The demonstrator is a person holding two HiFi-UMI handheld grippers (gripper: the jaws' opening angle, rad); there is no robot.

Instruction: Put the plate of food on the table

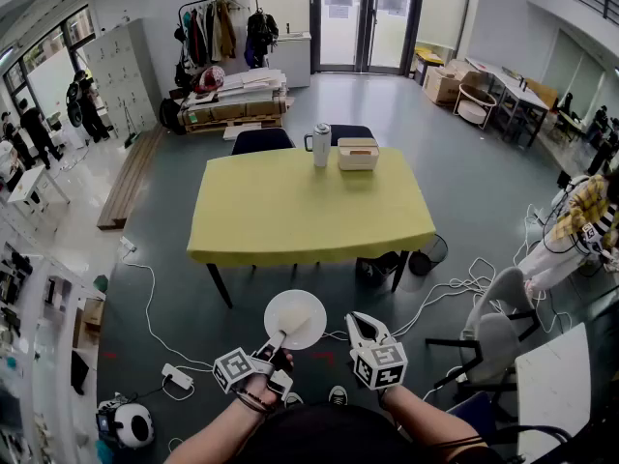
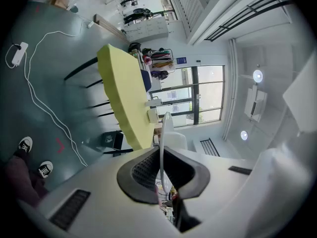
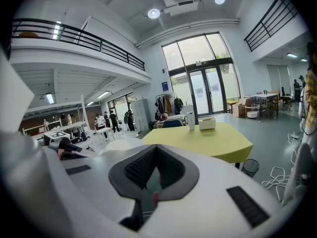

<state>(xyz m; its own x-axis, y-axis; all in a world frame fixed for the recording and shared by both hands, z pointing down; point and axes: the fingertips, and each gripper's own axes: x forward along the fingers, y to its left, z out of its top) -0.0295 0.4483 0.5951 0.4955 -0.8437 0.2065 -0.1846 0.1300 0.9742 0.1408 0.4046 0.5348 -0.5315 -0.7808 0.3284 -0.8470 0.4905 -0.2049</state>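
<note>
A white plate [image 1: 295,319] with a pale bit of food on it hangs level over the grey floor, short of the yellow table [image 1: 309,211]. My left gripper [image 1: 280,340] is shut on the plate's near rim. In the left gripper view the plate [image 2: 162,133] shows edge-on as a thin white line running out from between the pads of my left gripper [image 2: 161,171], with the table [image 2: 121,93] beyond. My right gripper [image 1: 361,323] hovers just right of the plate, shut and holding nothing. The right gripper view shows my right gripper [image 3: 156,170], the plate [image 3: 119,145] at left and the table [image 3: 208,140] ahead.
A white flask [image 1: 321,145] and a cream box [image 1: 358,153] stand at the table's far edge, with two dark chairs [image 1: 261,140] behind. Cables [image 1: 155,327] trail over the floor. A bin [image 1: 435,250] sits by the right table leg, and a grey office chair [image 1: 498,332] stands at right.
</note>
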